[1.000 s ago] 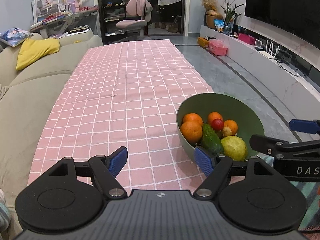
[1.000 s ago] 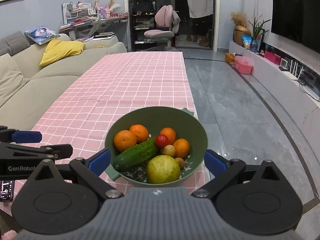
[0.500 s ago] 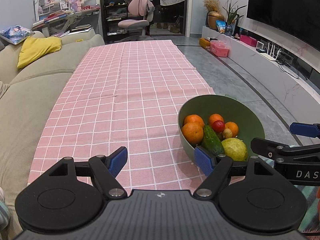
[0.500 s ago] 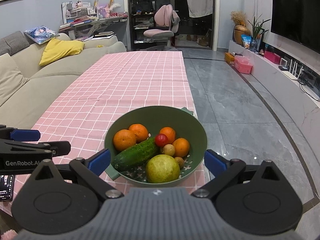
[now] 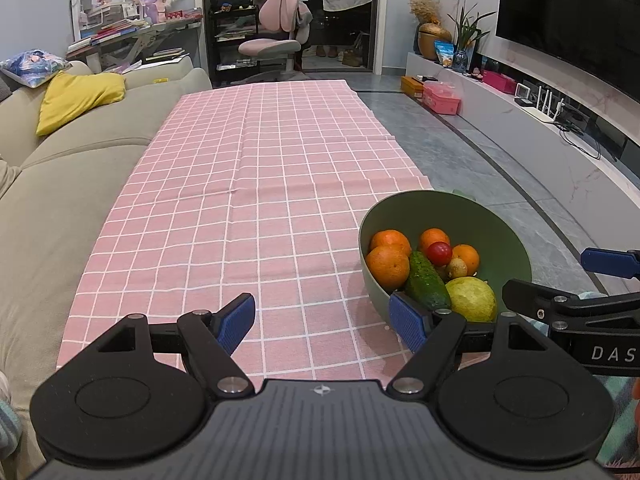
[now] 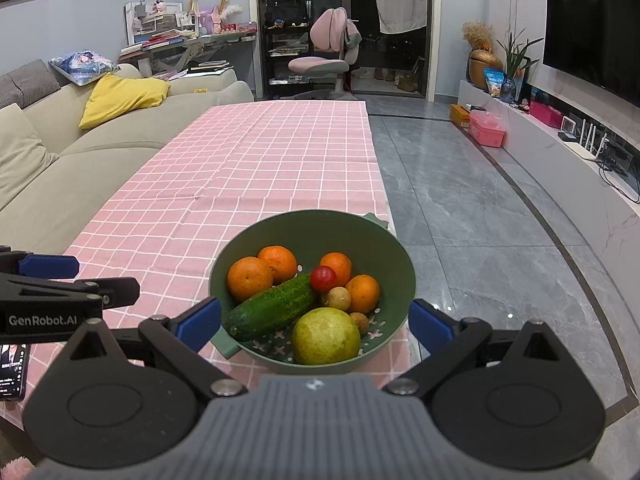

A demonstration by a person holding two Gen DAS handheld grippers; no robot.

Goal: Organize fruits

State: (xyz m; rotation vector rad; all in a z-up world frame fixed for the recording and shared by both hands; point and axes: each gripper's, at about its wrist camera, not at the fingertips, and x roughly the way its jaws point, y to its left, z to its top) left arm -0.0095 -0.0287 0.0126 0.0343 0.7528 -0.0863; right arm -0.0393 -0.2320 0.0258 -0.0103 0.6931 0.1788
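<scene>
The green bowl [image 6: 312,224] stands at the near right corner of the table, on the pink checked cloth [image 5: 256,184], and holds oranges, a cucumber [image 6: 272,308], a cherry tomato [image 6: 323,278] and a yellow-green citrus [image 6: 326,336]. Both the left gripper [image 5: 322,322] and the right gripper [image 6: 314,322] are spread wide and hold nothing. The cucumber looks firm and is probably best taken across its middle; the tomato seems small, smooth and easy to crush. The tools read "GenRobot.AI" and "DAS".
</scene>
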